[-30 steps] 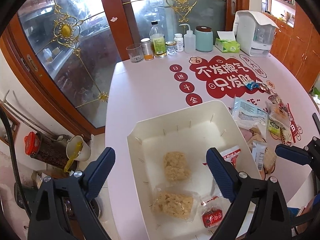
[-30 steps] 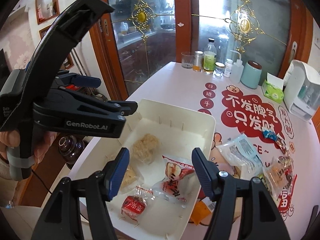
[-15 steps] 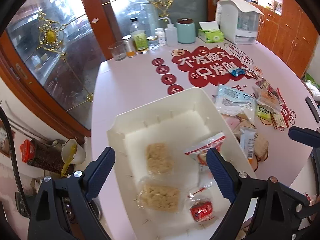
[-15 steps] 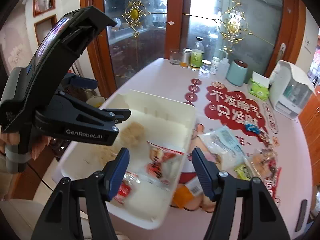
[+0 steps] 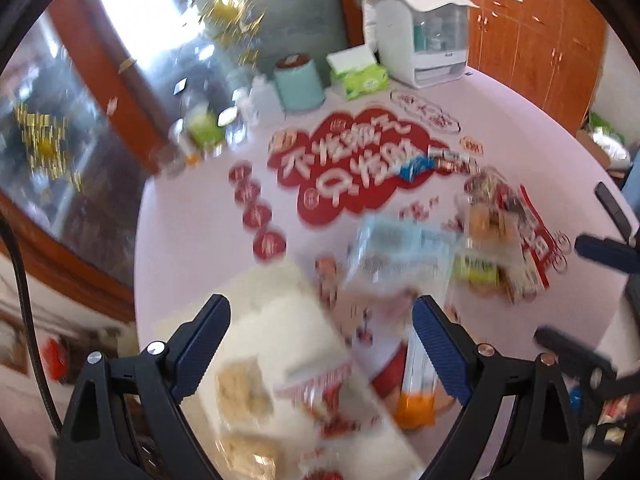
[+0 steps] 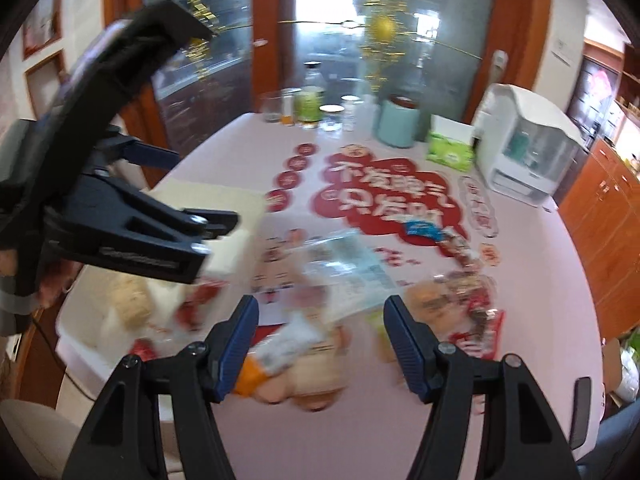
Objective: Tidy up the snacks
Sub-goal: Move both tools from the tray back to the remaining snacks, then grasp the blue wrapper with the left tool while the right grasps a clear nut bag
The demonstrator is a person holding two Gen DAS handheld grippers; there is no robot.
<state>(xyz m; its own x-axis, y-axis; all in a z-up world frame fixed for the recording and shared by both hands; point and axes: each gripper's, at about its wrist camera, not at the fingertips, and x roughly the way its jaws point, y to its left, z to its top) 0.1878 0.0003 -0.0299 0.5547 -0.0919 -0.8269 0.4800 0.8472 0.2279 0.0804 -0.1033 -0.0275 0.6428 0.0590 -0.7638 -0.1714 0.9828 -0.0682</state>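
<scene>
Both views are motion-blurred. A white tray [image 5: 276,304] at the table's near left holds rice-cracker packs [image 5: 244,392] and a red-and-white snack pack [image 5: 320,392]. Loose snacks lie to its right: a clear blue-printed bag [image 5: 400,248], an orange-ended pack [image 5: 416,392] and small packets [image 5: 492,216]. My left gripper [image 5: 320,344] is open and empty, above the tray's right edge. My right gripper [image 6: 320,332] is open and empty, above the loose snacks, over the clear bag [image 6: 348,268] and the orange-ended pack [image 6: 276,356]. The tray [image 6: 224,256] lies to its left, partly hidden by the left gripper's body [image 6: 120,216].
At the table's far end stand bottles and jars [image 6: 308,108], a teal canister [image 6: 396,124], a green tissue box [image 6: 450,148] and a white appliance [image 6: 524,144]. A red sticker with white characters [image 5: 360,164] covers the table's middle. Glass doors stand behind; wooden cabinets are to the right.
Both grippers have swung to the right, from over the tray towards the loose snack pile. Both have stayed open and empty. The tray's contents have not moved.
</scene>
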